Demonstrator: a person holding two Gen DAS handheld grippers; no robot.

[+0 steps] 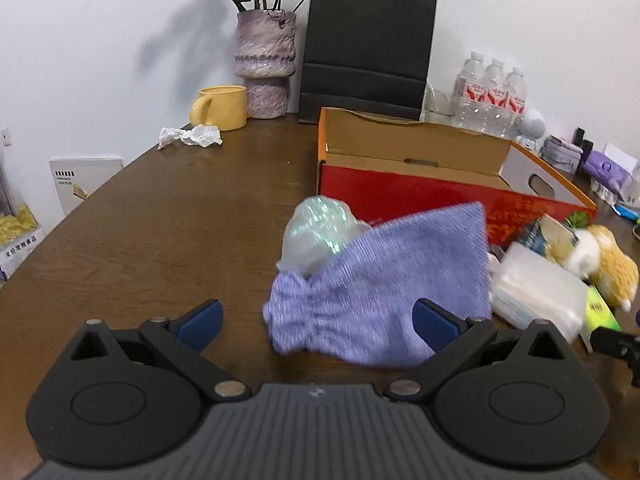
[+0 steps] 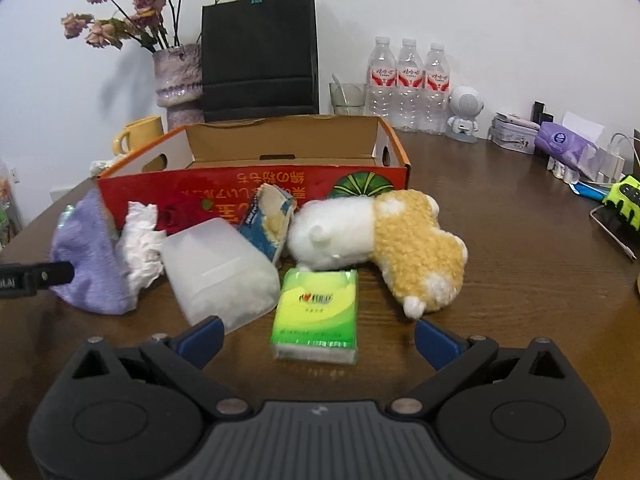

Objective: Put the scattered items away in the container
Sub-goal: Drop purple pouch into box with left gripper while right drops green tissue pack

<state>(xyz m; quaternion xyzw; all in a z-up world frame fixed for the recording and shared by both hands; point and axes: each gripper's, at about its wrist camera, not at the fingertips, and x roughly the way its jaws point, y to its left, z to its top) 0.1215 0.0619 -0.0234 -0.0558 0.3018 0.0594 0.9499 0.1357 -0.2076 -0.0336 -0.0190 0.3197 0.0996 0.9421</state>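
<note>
A dark brown wooden table with a glossy top stands against a plain white wall. Along the far edge sit a mottled purple vase of dried roses, a black paper bag closed with a green clip, a yellow mug, a glass, three water bottles and a small white robot figure; a crumpled white wrapper lies near the mug. In the middle of the table is the open orange-and-red cardboard box, its inside bare cardboard as far as it shows. The scattered items lie on the wood just in front of its near wall: a purple cloth with a shiny plastic bundle behind it, crumpled white paper, a frosted plastic container on its side, a blue snack packet, a green tissue pack and a white-and-tan plush toy on its side. The left gripper has its blue-tipped fingers spread apart, the purple cloth lying between and just beyond them. The right gripper is likewise spread wide, empty, with the tissue pack between its fingertips. At the far right are a purple tissue pouch and small clutter.
</note>
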